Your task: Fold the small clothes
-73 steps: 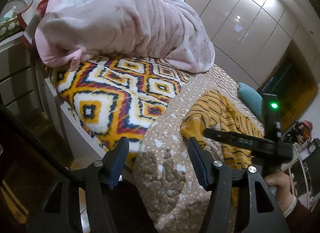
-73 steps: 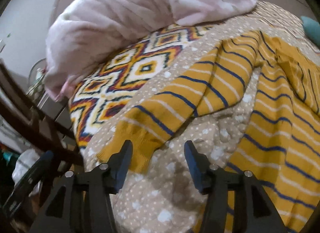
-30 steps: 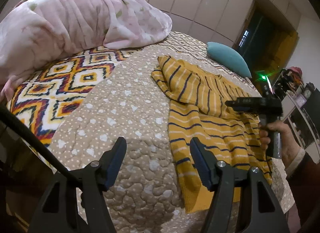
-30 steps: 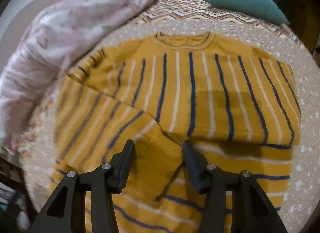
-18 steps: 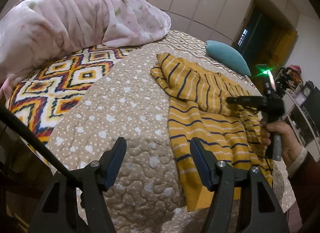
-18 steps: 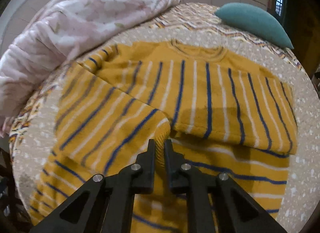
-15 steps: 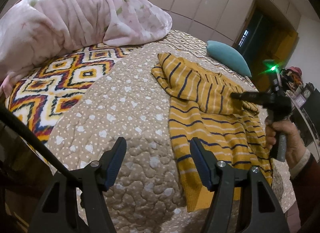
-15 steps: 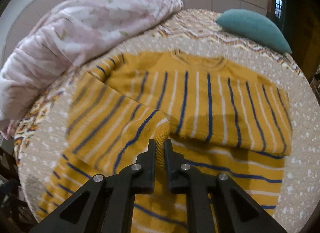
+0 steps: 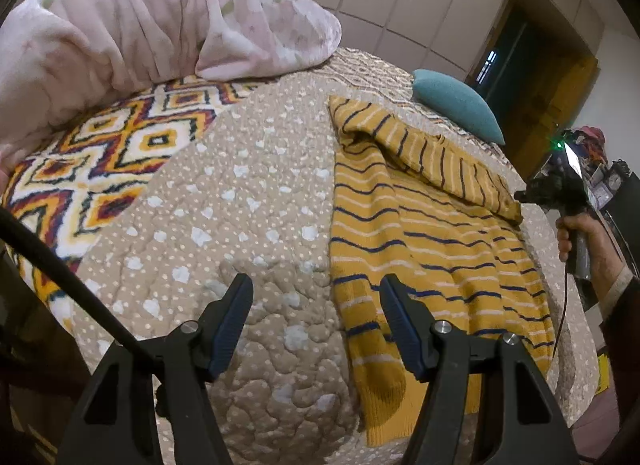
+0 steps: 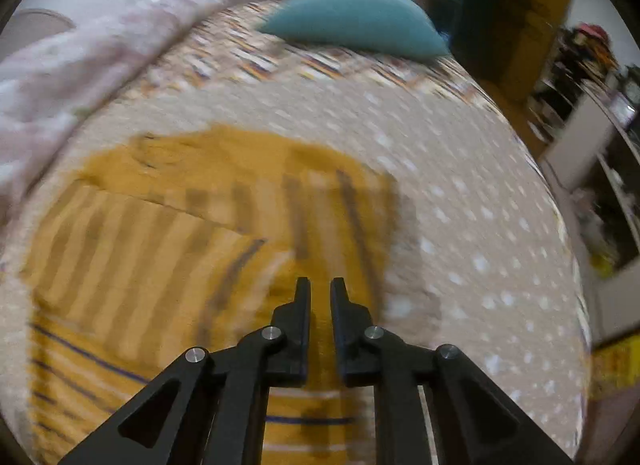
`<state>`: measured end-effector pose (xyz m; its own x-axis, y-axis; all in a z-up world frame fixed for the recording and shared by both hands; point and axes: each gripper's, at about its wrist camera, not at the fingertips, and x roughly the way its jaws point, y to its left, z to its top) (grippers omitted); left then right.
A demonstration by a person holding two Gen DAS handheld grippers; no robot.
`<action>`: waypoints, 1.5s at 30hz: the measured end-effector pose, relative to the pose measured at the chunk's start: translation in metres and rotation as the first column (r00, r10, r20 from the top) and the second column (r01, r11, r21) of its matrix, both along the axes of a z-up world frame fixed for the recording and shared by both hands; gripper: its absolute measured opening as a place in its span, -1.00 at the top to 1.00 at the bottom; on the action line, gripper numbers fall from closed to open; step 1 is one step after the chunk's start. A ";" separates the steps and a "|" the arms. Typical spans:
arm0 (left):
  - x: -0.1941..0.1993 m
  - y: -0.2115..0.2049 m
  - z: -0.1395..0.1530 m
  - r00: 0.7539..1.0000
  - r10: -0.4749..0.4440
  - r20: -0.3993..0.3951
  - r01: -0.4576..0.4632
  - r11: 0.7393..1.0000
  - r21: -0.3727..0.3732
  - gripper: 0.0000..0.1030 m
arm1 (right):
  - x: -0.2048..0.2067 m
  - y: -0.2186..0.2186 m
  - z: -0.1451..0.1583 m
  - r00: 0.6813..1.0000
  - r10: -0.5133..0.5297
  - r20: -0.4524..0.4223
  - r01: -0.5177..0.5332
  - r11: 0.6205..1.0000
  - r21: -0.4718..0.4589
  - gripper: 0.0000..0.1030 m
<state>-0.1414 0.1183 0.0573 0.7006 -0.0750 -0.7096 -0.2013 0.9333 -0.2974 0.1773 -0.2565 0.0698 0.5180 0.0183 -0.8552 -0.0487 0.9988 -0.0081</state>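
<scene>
A mustard-yellow sweater (image 9: 424, 225) with navy and white stripes lies on the beige dotted quilt (image 9: 248, 201). One sleeve (image 9: 440, 157) is stretched across its body toward the right edge. My right gripper (image 9: 520, 197) is shut on the sleeve's cuff there. In the blurred right wrist view the gripper (image 10: 320, 289) has its jaws nearly together on yellow knit (image 10: 188, 249). My left gripper (image 9: 316, 305) is open and empty, low over the quilt's near edge, its right finger above the sweater's hem.
A pink bundled blanket (image 9: 152, 29) lies at the far left of the bed, over a diamond-patterned cover (image 9: 116, 153). A teal pillow (image 9: 456, 105) sits beyond the sweater. Wardrobe doors stand behind. Cluttered shelves (image 10: 592, 113) are to the right of the bed.
My right gripper closed on the sleeve cuff and has pulled it rightward across the sweater's body. My left gripper has stayed open near the quilt's front edge.
</scene>
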 end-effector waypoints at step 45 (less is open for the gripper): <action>0.010 -0.079 -0.033 0.983 -0.132 -0.128 0.127 0.991 -0.046 0.84 | -0.283 -0.024 -0.076 0.985 0.168 0.042 -0.154 0.736 0.659 0.65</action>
<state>-0.1313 0.0391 0.0247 0.5849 -0.1872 -0.7892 -0.1191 0.9426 -0.3118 -0.1055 -0.2809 -0.0062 0.4390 0.6611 -0.6085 -0.2021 0.7326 0.6500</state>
